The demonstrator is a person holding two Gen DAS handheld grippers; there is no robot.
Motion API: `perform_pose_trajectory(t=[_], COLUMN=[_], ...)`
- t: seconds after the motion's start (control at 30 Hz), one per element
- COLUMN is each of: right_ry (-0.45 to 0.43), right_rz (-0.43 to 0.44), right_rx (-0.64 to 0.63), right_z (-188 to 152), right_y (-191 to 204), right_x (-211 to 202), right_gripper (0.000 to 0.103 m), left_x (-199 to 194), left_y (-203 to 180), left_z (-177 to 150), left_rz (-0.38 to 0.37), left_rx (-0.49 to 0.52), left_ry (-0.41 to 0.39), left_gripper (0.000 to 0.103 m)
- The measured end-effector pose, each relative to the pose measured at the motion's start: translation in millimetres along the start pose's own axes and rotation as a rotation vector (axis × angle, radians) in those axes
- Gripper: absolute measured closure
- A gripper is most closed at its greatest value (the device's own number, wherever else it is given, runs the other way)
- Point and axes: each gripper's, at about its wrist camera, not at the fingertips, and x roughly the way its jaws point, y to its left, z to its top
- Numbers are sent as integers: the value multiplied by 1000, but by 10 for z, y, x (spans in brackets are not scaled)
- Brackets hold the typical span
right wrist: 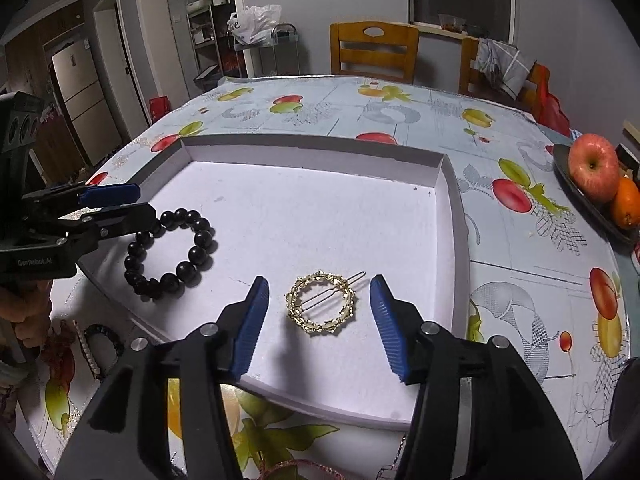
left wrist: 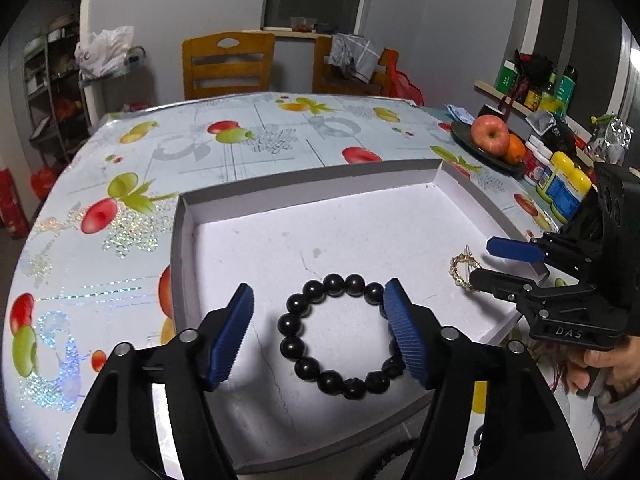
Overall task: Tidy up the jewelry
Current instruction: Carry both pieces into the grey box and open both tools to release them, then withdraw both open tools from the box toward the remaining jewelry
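The left gripper is hovering spread around a black round-bead bracelet lying in the shallow white cardboard tray. The right gripper is gaping around a gold circular hair clip beside it.

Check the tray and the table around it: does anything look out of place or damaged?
Some jewelry is still outside the white tray: a dark bracelet and a pearl strand lie on the tablecloth by its near left corner. Inside, the black bead bracelet and gold hair clip lie flat. Thin cracks mark the tray floor.
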Motion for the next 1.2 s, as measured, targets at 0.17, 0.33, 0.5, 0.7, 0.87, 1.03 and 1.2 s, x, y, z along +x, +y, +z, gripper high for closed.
perform_pose_trajectory(t=[0.17,0.33,0.5,0.7,0.87,1.03,1.2], right_ry=[-26,-41,-65,-90,-114,-133,-137], right_rz=[0,-1,-4,-6,4,13,13], right_rx=[-5,-7,-14,-36,-39,-46,-54], right_z=[11,3,-27,-83,-166,-260,-388], right_y=[29,52,89,148,166,187,193], right_x=[-86,-154,-257,-394,-526,-662,-784], right_gripper=[44,43,34,30,28,27,27], left_x=[-52,-100,-226,-463,-601,-710,-801], left_y=[-33,-53,-81,-180,-258,-328,-354], left_z=[-14,-38,-63,-127,-253,-393,-536], left_rz=[25,31,41,44,42,27,29], left_rx=[12,12,19,47,62,65,71], left_ry=[-15,-22,-44,-86,-99,-109,-114], left_gripper=[27,25,22,14,13,12,12])
